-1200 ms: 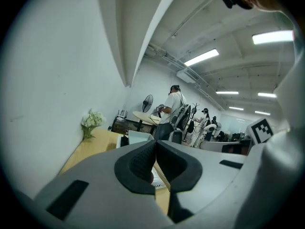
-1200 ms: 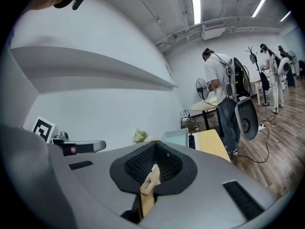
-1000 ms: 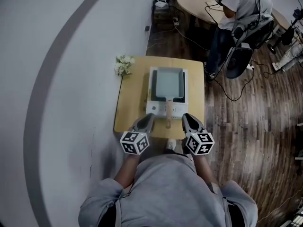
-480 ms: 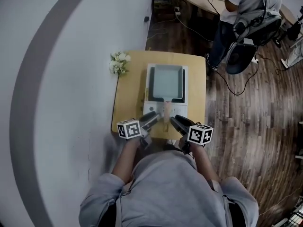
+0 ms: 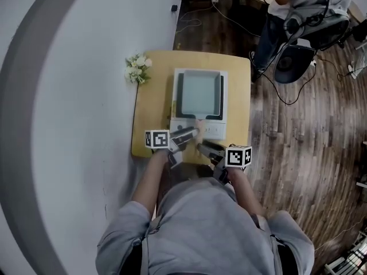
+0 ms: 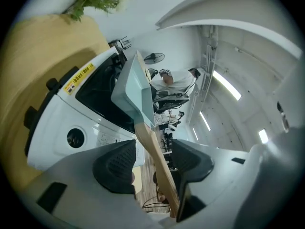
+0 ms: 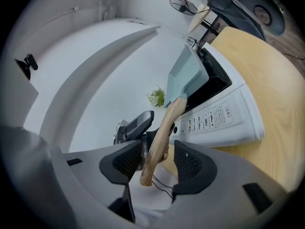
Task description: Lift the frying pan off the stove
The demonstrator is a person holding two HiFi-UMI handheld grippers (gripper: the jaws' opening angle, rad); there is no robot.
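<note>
Now your left claw [image 6: 152, 163] and right claw [image 7: 159, 163] have just opened, released, astride the handle [image 6: 151, 144]; clamp before lifting.

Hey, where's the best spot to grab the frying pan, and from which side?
Grip the wooden handle from your own side: it is slim and sticks out past the front of the stove toward you, while the pan itself is wide and square.
</note>
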